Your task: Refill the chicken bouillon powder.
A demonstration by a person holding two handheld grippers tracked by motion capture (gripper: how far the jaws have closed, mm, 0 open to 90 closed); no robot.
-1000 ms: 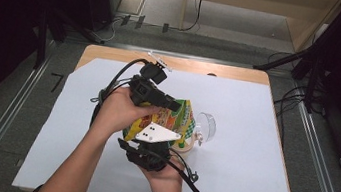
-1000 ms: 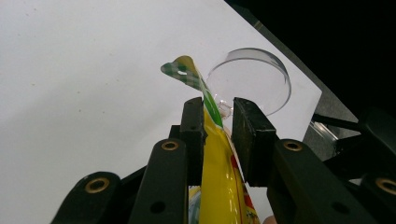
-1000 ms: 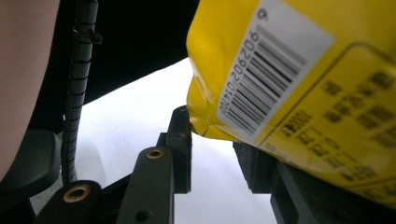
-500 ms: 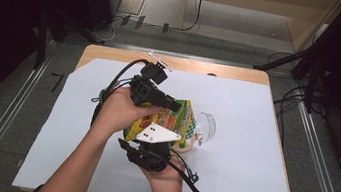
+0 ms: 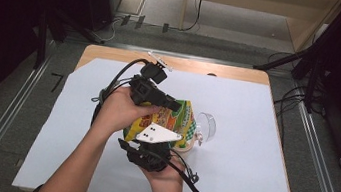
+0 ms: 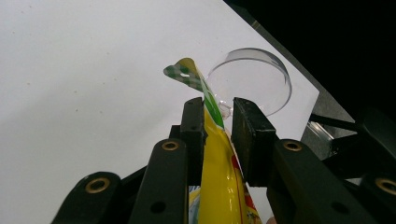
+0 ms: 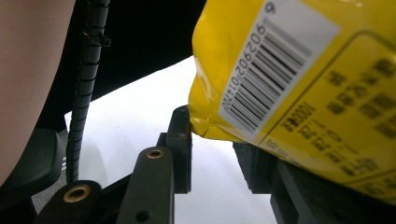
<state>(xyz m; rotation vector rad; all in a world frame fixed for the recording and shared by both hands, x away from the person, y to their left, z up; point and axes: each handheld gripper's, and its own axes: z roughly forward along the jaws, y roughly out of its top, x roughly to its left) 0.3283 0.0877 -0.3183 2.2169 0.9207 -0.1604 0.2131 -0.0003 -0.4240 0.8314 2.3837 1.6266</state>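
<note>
High view: yellow snack bag (image 5: 175, 122) with green checked edge and red print sits at mid-bench, held up between both grippers above the white sheet (image 5: 250, 158) that covers the bench (image 5: 113, 55). Clear plastic cup (image 5: 207, 126) lies on its side just beside the bag, on the sheet, toward the person's right.

Left gripper (image 5: 170, 103) comes in from the far-left side of the bag, cable looping behind the left hand (image 5: 118, 111). Left gripper view: bag's upper edge (image 6: 210, 121) runs up between the two black fingers (image 6: 194, 135); one finger lies against the film, a narrow gap shows on the other side. Fingers read as clenched on the bag's edge. The cup's open rim (image 6: 252, 79) shows just past the fingertips.

Right gripper (image 5: 151, 146) is on the near side of the bag, grey three-cornered plate on top, right hand (image 5: 164, 181) beneath it. Right gripper view: bag's back panel with barcode (image 7: 275, 70) hangs over the fingers (image 7: 180, 144); bag's lower corner dips toward the gap between them. The two fingers stand apart with white sheet visible between, so released, not pinching the bag.
</note>
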